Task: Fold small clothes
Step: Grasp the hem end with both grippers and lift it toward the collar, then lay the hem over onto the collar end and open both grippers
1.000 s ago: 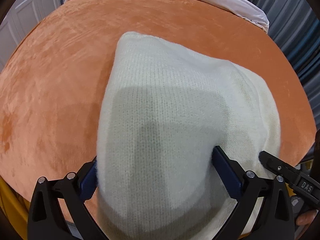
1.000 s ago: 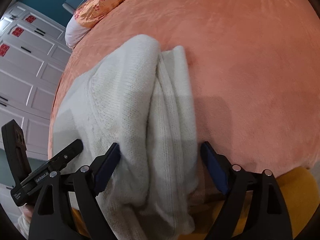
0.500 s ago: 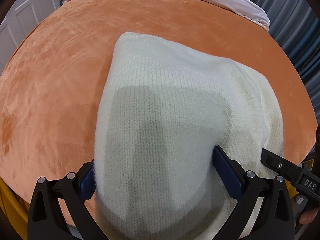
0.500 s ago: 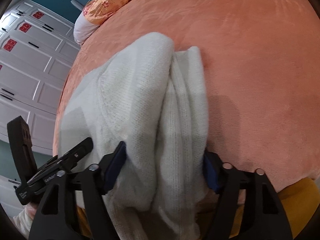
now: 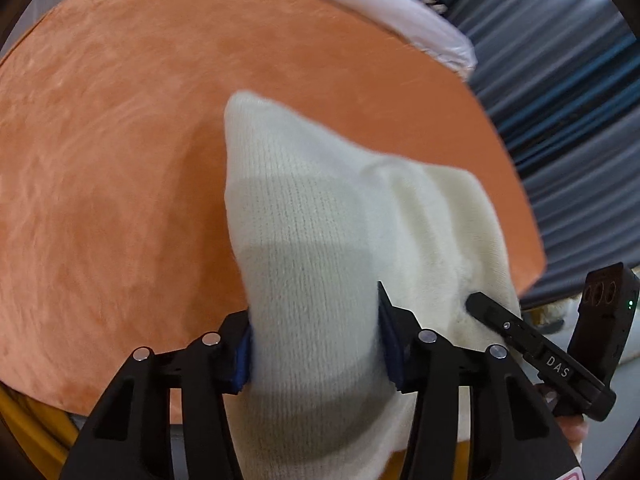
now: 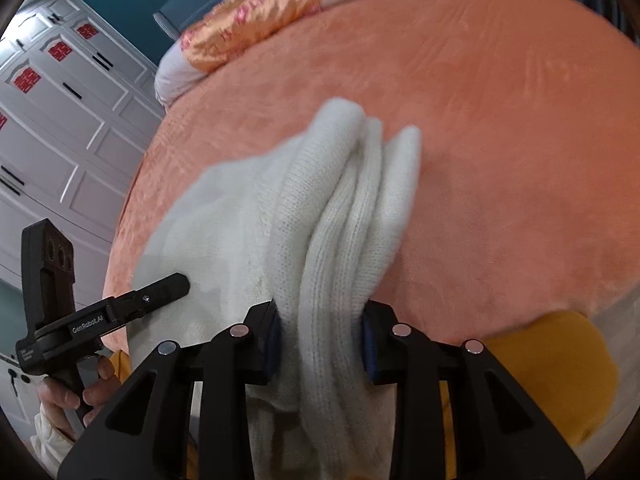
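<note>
A cream knitted garment (image 5: 320, 220) lies folded lengthwise on the orange bed cover (image 5: 120, 160), its near end raised off the cover. My left gripper (image 5: 314, 348) is closing, and its blue pads press a thick bunch of the knit from both sides. In the right wrist view the same garment (image 6: 248, 232) shows several stacked folds. My right gripper (image 6: 320, 340) is closing too, its pads squeezing those folds at the garment's other near corner. Each view shows the other gripper beside the cloth: the right gripper (image 5: 520, 332) and the left gripper (image 6: 120, 312), the latter held by a hand (image 6: 68, 396).
An orange satin pillow (image 6: 256, 20) and white bedding lie at the head of the bed. White wardrobe doors (image 6: 60, 100) stand on one side, blue curtains (image 5: 568, 100) on the other. Something yellow (image 6: 560, 368) shows below the bed's near edge.
Both grippers narrowed onto the knit and rose, lifting the garment's near end. The cloth bunched into a narrower, taller fold between the jaws.
</note>
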A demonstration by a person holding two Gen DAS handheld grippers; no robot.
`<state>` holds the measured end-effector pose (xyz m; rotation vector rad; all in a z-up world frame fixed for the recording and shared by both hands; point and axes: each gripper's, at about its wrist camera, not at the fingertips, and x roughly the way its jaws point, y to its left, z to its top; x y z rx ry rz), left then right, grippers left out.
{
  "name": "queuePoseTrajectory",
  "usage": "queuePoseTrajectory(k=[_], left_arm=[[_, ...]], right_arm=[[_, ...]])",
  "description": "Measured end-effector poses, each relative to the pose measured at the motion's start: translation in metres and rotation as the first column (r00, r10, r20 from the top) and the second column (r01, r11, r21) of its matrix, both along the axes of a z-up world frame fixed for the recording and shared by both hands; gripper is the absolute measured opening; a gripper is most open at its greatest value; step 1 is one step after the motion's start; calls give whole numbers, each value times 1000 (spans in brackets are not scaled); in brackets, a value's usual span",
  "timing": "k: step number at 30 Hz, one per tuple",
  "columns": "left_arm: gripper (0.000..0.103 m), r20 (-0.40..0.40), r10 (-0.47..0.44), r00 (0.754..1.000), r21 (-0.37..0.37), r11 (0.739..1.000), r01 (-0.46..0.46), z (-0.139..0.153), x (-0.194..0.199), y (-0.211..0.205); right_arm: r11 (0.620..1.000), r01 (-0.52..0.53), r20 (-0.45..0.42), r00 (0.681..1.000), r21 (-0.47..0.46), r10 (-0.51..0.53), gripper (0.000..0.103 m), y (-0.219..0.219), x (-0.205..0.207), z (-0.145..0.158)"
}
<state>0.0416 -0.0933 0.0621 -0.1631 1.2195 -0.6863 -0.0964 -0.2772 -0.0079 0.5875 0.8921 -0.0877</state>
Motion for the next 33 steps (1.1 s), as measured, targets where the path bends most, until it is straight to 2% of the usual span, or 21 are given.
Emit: queuePoseTrajectory(k=[4, 6, 8, 11, 15, 17, 19, 22, 23, 24, 25, 26, 28, 31, 33], left_arm=[[47, 118, -52, 992, -65, 996, 60, 50, -12, 1], [47, 208, -53, 977, -101, 992, 76, 83, -15, 9], [47, 266, -37, 963, -129, 989, 74, 107, -13, 20], [47, 376, 4, 927, -160, 985, 60, 154, -2, 48], [47, 492, 60, 868, -153, 988, 19, 195, 16, 80], [48, 540, 84, 837, -130, 991, -15, 205, 30, 96], [50, 539, 107, 835, -116, 992, -52, 198, 52, 109], [55, 488, 160, 858, -80, 987, -138, 148, 95, 125], [55, 474, 167, 865, -30, 984, -174, 123, 107, 131], [52, 450, 180, 874, 55, 972, -229, 89, 120, 138], [38, 437, 184, 880, 126, 957, -262, 66, 125, 143], [34, 399, 189, 897, 199, 937, -286, 37, 124, 153], [33, 356, 216, 909, 169, 942, -290, 21, 111, 173], [33, 336, 258, 906, 126, 941, -315, 18, 92, 197], [36, 326, 270, 906, 108, 941, -320, 17, 87, 195]], right_arm=[[997, 7, 106, 994, -76, 1, 30, 12, -15, 58], [994, 10, 172, 985, -111, 9, 30, 19, -16, 84], [990, 5, 256, 966, -143, 32, 30, 30, -12, 114], [984, -21, 363, 928, -174, 84, 30, 50, 6, 153], [980, -74, 445, 882, -187, 152, 30, 74, 43, 182], [977, -109, 459, 870, -182, 182, 31, 83, 66, 186], [981, -129, 444, 877, -147, 181, 36, 91, 97, 175], [984, -151, 342, 923, -99, 176, 48, 94, 154, 113], [984, -138, 262, 951, -112, 163, 49, 95, 172, 81], [983, -114, 181, 974, -146, 140, 47, 96, 181, 53], [978, -89, 108, 988, -188, 111, 39, 98, 185, 30], [973, -74, 54, 995, -221, 88, 36, 100, 180, 10], [979, -74, 50, 995, -192, 85, 35, 101, 157, -6], [980, -79, 64, 994, -183, 92, 35, 106, 139, -3], [978, -102, 75, 990, -183, 117, 36, 111, 139, 3]])
